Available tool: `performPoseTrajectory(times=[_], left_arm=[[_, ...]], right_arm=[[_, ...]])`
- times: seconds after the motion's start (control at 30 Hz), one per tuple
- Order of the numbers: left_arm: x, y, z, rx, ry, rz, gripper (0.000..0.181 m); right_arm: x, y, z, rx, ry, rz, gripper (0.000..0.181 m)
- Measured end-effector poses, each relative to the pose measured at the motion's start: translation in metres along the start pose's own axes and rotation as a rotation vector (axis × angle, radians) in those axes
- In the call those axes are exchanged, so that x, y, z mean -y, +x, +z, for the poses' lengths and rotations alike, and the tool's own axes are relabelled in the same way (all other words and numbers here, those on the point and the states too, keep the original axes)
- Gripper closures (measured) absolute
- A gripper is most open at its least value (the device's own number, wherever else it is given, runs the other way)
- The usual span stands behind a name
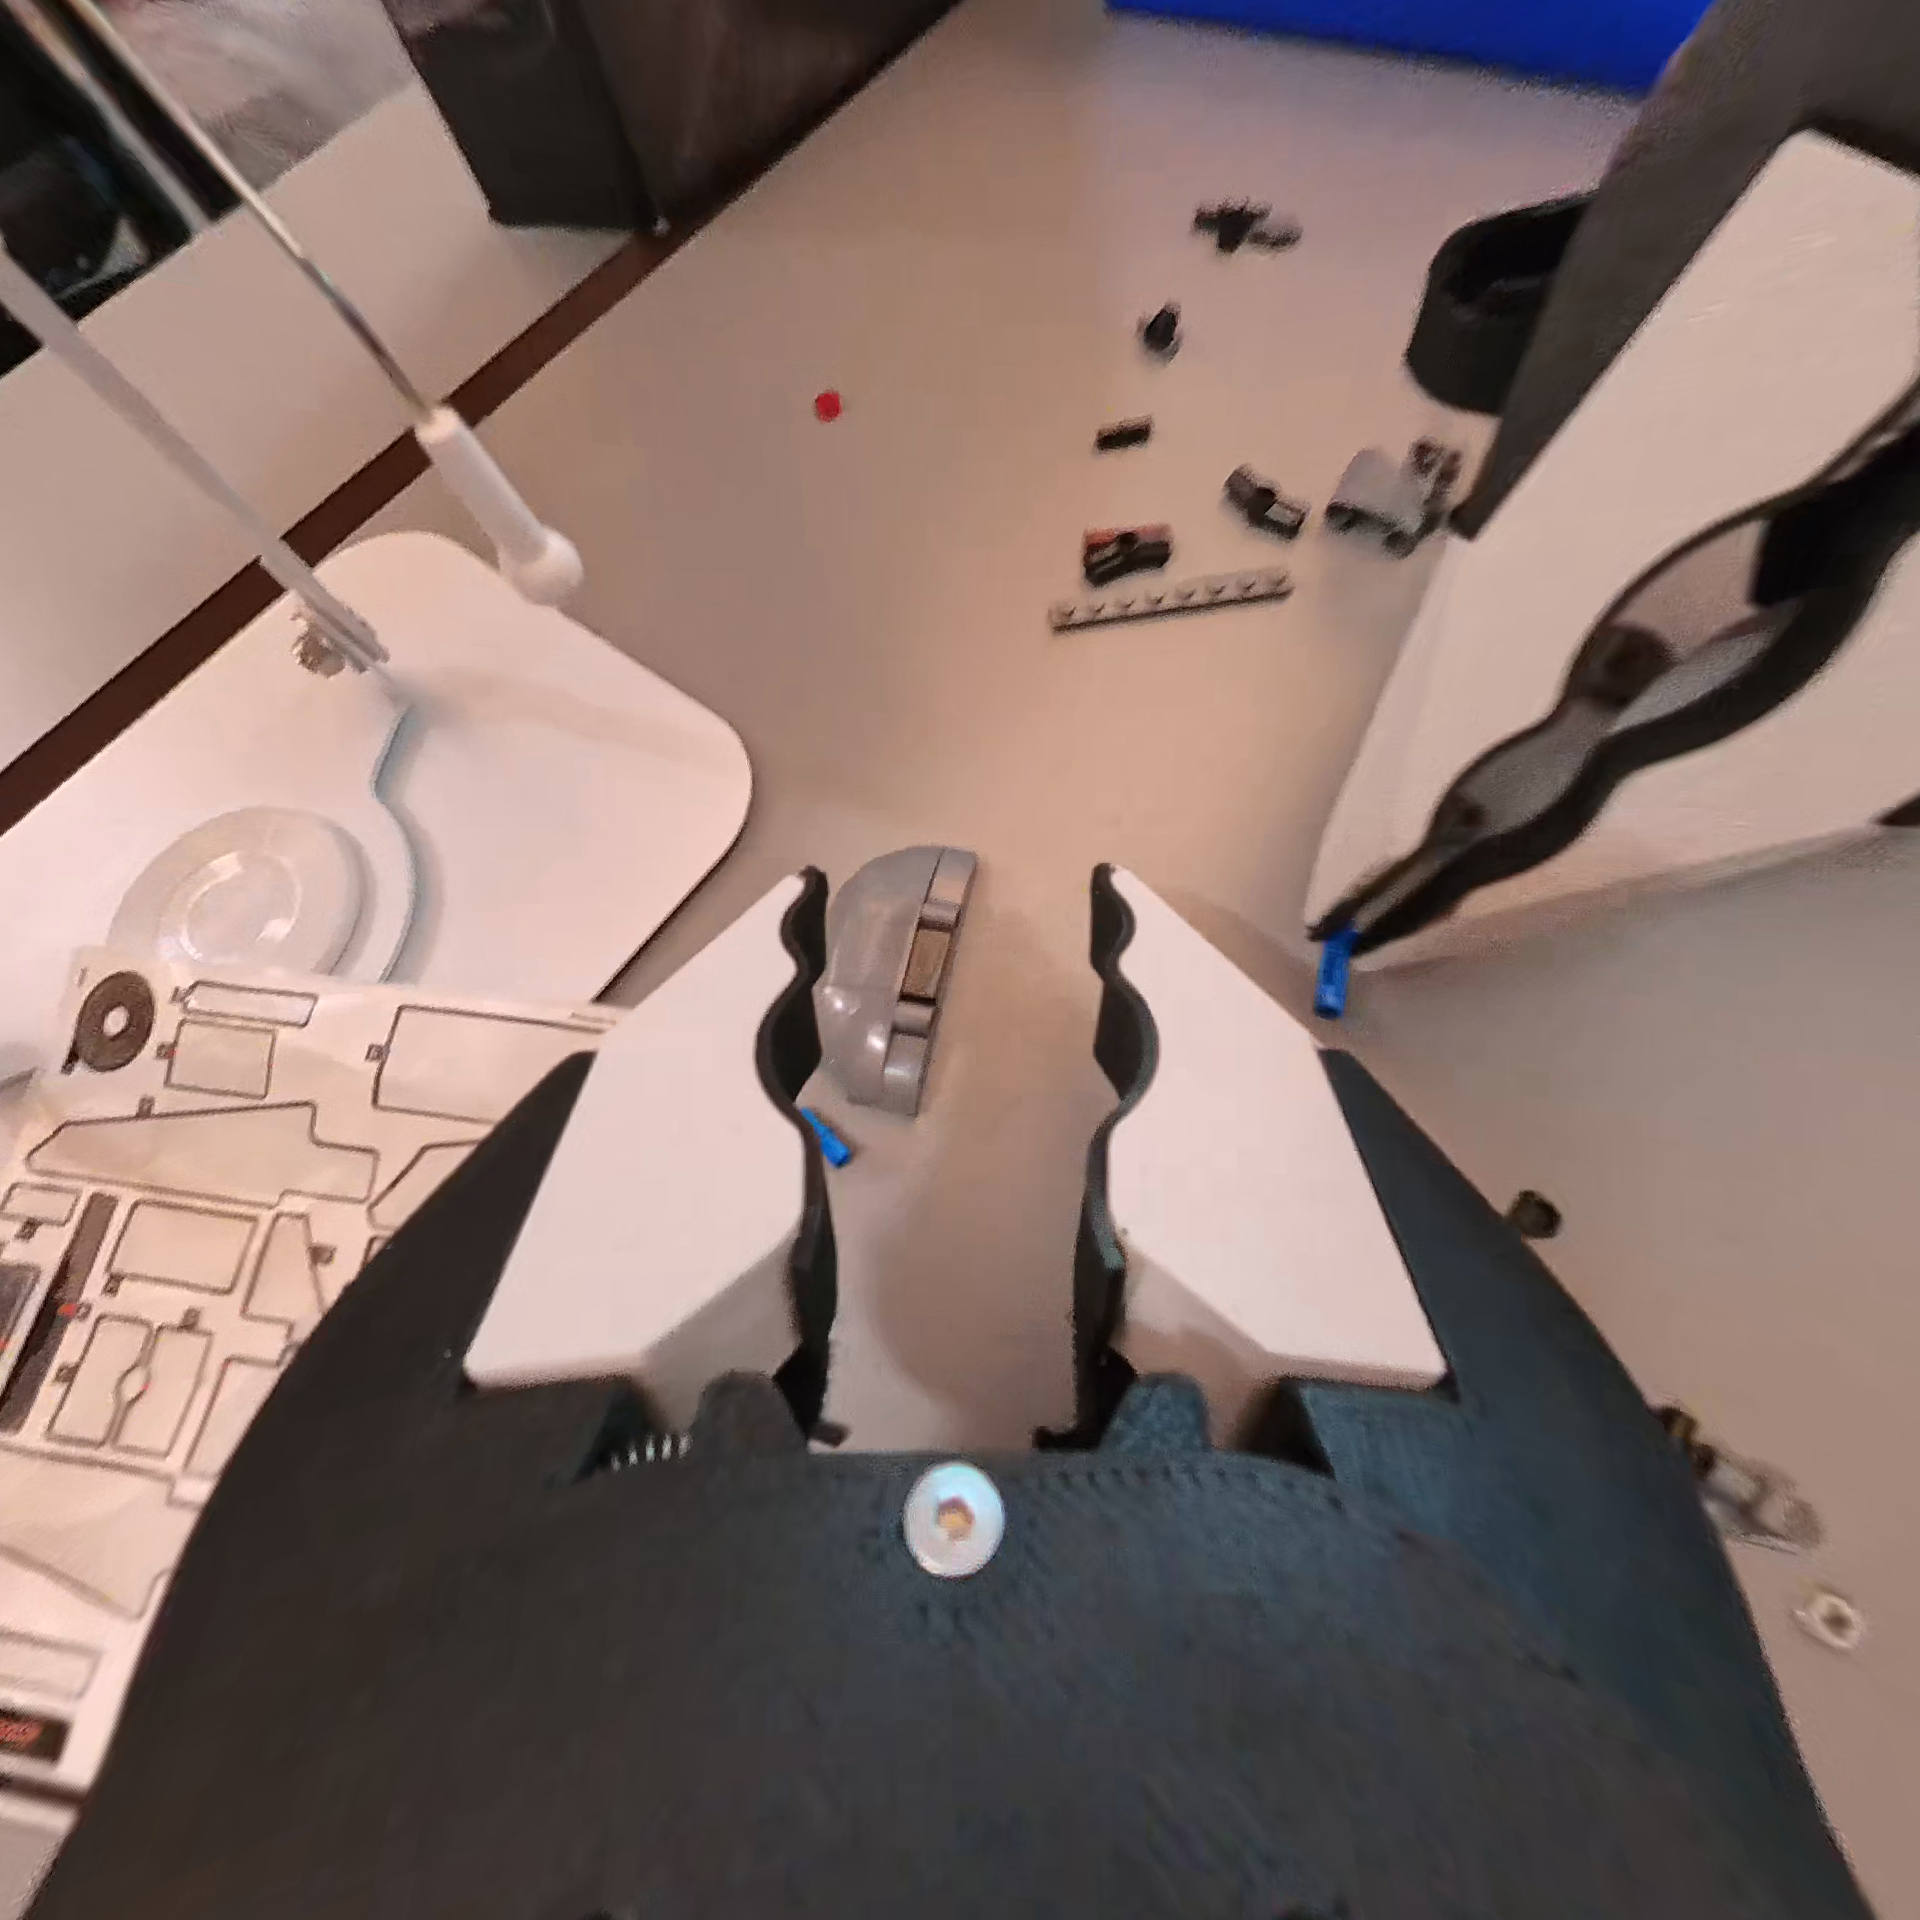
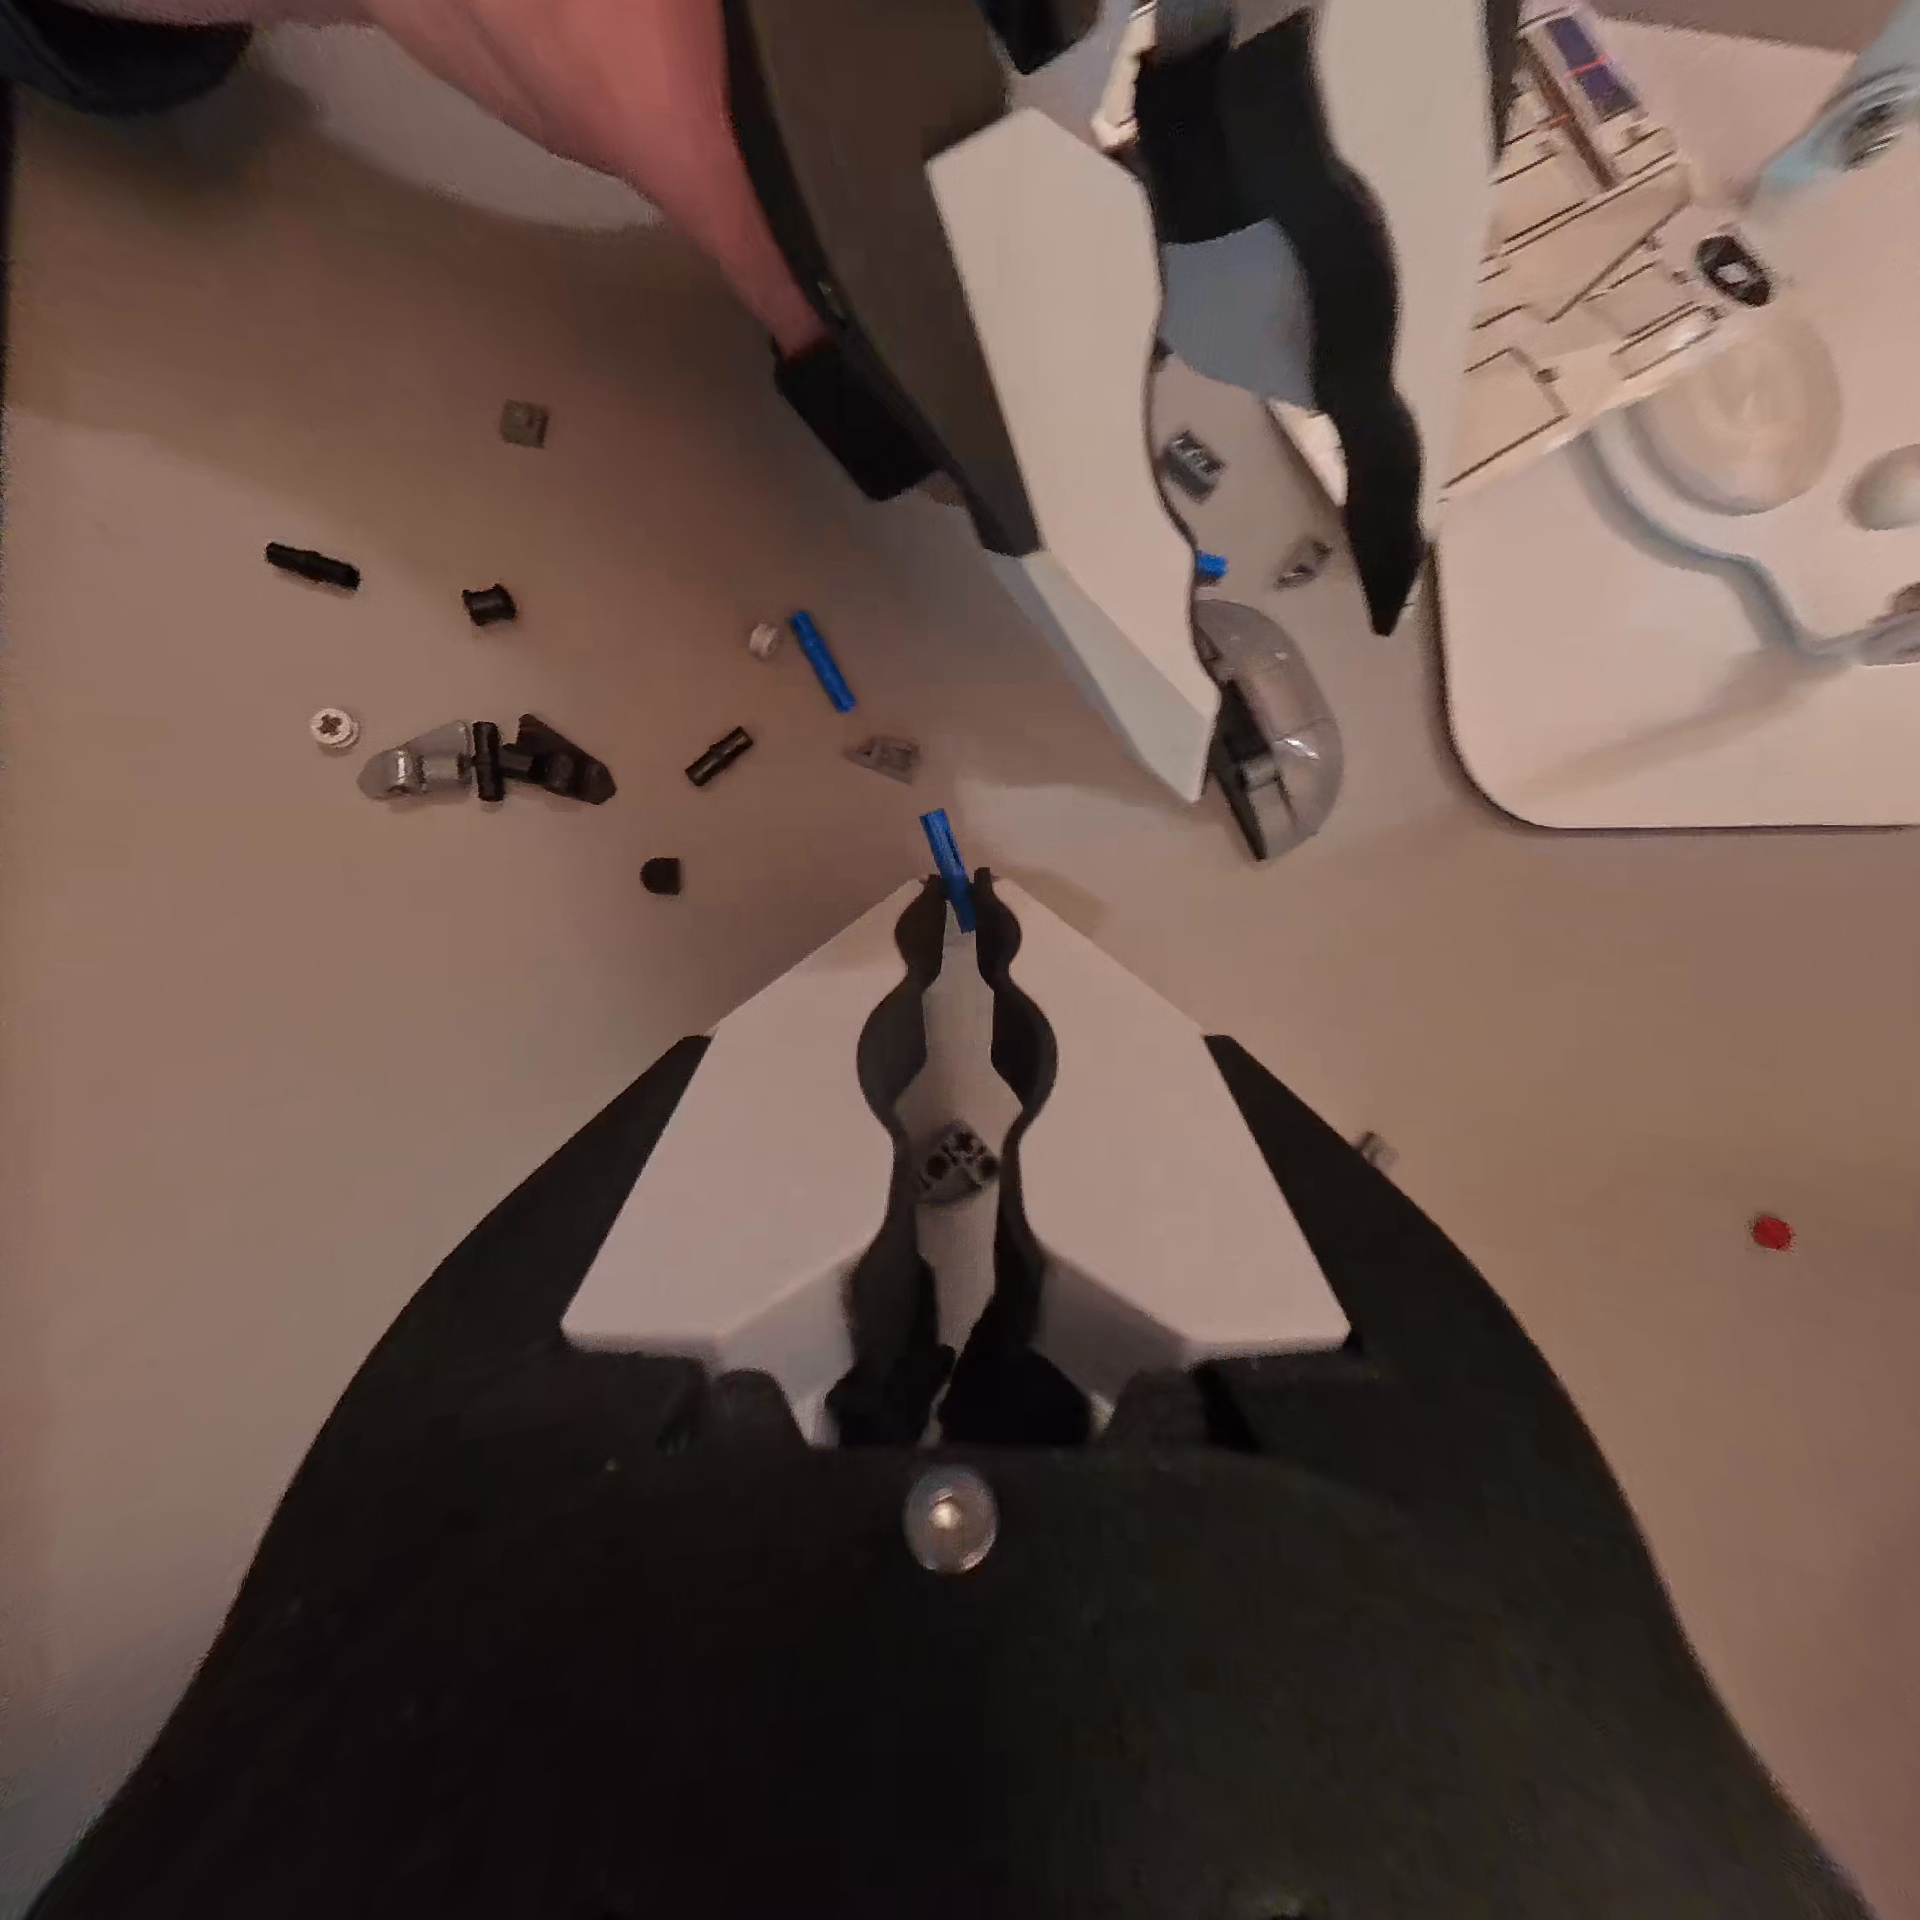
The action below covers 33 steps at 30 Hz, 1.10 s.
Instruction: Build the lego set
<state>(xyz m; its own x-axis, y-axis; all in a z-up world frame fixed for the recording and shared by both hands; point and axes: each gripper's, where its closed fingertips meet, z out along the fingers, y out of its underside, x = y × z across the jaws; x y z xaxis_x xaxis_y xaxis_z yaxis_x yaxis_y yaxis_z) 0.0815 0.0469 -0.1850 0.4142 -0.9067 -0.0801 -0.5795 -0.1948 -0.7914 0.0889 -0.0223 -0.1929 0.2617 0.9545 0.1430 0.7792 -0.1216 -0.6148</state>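
Printing on the instruction sheet (image 1: pixel 187 1195) is line diagrams only, too blurred to read; a small dark label at its lower edge is likewise unreadable. No brand marks legible on either tool.

Landmark: grey curved lego piece (image 1: pixel 899 982), lying on the beige table (image 1: pixel 935 675).

Left gripper (image 1: pixel 951 883) hangs over that piece with jaws spread wide, holding nothing; the grey piece sits just inside its left finger (image 1: pixel 675 1143), contact unclear. A short blue pin (image 1: pixel 828 1136) lies just beside the grey piece, nearer the camera.

Right gripper (image 2: pixel 956 883) is closed to a narrow slit at the tips, pinching a second blue pin (image 2: pixel 948 864) that sticks out forward. In the left wrist view this pair sits to the right of the grey piece, apart from it.

Sheet lies left of the grey piece, partly on a white stand base (image 1: pixel 582 748). Beyond the grey piece: grey studded plate (image 1: pixel 1169 601), black small parts (image 1: pixel 1127 551), red round stud (image 1: pixel 827 405) well apart. Person's hand (image 2: pixel 623 135) grips the left tool.
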Motion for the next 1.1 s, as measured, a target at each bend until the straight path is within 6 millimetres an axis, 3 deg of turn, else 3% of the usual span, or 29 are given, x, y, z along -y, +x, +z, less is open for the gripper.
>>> performPoseTrajectory(times=[0.3,0.43,0.8,1.1], left_arm=[[0.029,0.032,-0.017,-0.277,0.188,-0.121,0.127],[0.036,0.037,-0.024,-0.34,0.235,-0.154,0.132],[0.036,0.059,-0.024,-0.443,0.233,-0.113,0.155],[0.033,0.055,-0.023,-0.431,0.224,-0.127,0.163]], right_arm=[[0.007,0.024,-0.018,-0.129,0.078,0.022,0.178],[0.01,0.03,-0.022,-0.165,0.101,0.03,0.178],[0.018,0.037,-0.031,-0.218,0.15,0.034,0.178],[0.021,0.037,-0.033,-0.23,0.16,0.019,0.178]])
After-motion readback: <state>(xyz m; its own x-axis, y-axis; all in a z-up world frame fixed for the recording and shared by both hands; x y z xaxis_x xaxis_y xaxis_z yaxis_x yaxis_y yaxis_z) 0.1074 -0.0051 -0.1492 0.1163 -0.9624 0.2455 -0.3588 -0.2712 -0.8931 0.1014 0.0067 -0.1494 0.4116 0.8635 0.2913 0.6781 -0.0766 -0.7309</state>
